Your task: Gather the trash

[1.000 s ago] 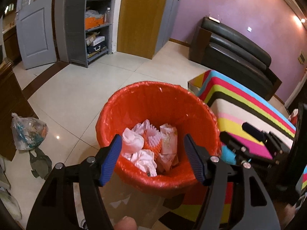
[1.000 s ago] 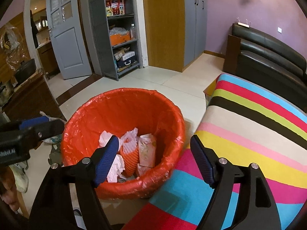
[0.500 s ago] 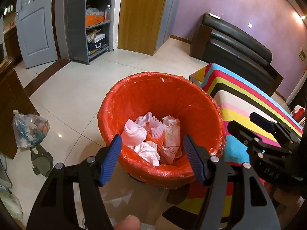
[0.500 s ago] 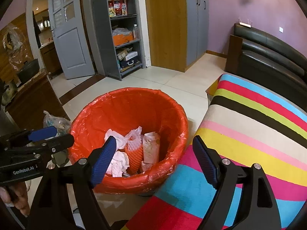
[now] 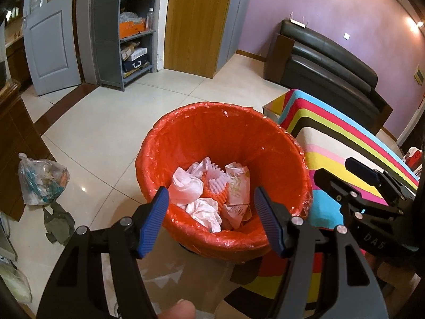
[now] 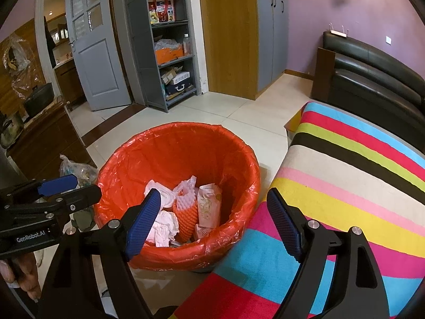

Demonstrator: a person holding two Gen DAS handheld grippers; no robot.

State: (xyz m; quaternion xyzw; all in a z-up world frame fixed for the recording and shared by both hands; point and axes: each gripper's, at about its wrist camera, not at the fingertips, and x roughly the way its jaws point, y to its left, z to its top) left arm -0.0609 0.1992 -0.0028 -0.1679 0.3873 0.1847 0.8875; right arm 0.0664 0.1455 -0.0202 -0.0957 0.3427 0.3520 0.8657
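A bin with an orange-red plastic liner (image 5: 186,133) (image 6: 170,143) stands on the tiled floor beside a striped cloth. Inside it lie crumpled white tissues (image 5: 204,210), an orange foam net (image 6: 186,220) and a printed packet (image 5: 239,188). My left gripper (image 5: 211,199) hovers over the bin's near rim, open, with nothing between its blue pads. My right gripper (image 6: 212,199) hangs open and holds nothing over the right rim and the cloth's edge. Each gripper shows in the other's view: the right gripper (image 5: 342,175) and the left gripper (image 6: 71,187).
A bright striped cloth (image 5: 345,138) (image 6: 345,172) covers a low surface right of the bin. A knotted plastic bag of rubbish (image 5: 42,180) and a dark rag (image 5: 58,223) lie on the floor at left by a wooden cabinet (image 5: 13,146). Grey shelves (image 6: 170,53) and a black sofa (image 5: 332,63) stand behind.
The left gripper has drawn back a little, so the bin looks smaller and farther. The right gripper's jaws stand slightly wider than a second ago. The trash in the bin has not moved.
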